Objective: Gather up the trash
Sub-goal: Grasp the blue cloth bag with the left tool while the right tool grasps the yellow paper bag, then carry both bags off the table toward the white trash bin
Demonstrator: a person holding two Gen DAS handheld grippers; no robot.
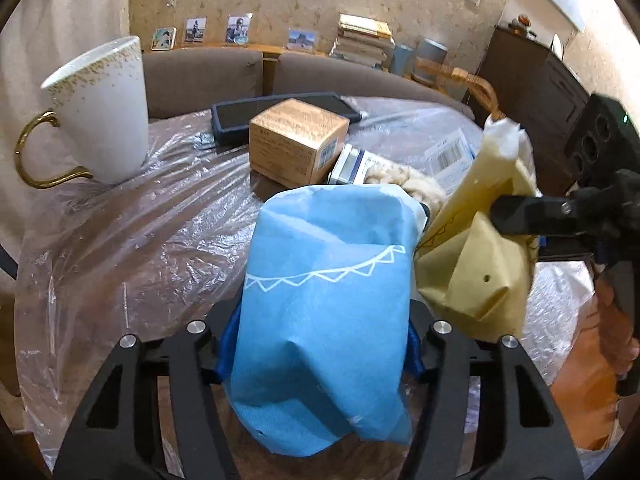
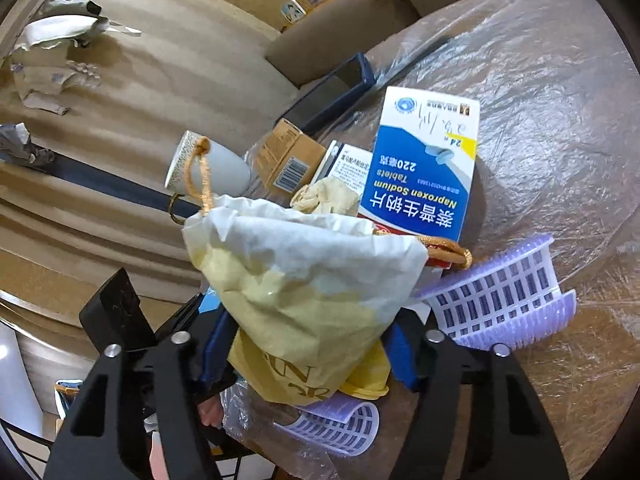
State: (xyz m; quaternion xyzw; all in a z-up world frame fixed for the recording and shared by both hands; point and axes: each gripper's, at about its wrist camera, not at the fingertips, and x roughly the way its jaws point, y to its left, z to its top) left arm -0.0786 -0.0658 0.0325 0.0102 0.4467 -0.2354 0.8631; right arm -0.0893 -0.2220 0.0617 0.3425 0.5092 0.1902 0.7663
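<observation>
A: The left gripper (image 1: 320,344) has its fingers closed on the blue bag (image 1: 324,312), which fills the gap between them. The right gripper (image 2: 308,344) is clamped the same way on the yellow bag (image 2: 304,292). In the left view its black finger (image 1: 532,216) presses into the yellow paper, just right of the blue bag.

B: So both pieces of trash are held. What worries you?

A: Both are soft paper. The pads squeeze crumpled folds, so I judge a bag could tear or slide out if jerked. The two bags also touch each other; pulling the hands apart fast might drag one loose.

B: And ahead of the fingers?

A: Just beyond the yellow bag lies a pill box (image 2: 424,168), with a crumpled tissue (image 2: 328,196) beside it and a lilac basket (image 2: 500,292) to the right. Further ahead of the left fingers stands a cardboard box (image 1: 296,140), and off to their left a mug (image 1: 100,108).

B: The mug?

A: It stands apart, but a wide swing could tip it. The desk (image 1: 132,240) wears loose plastic sheeting; a low finger might snag it and pull everything along.
</observation>
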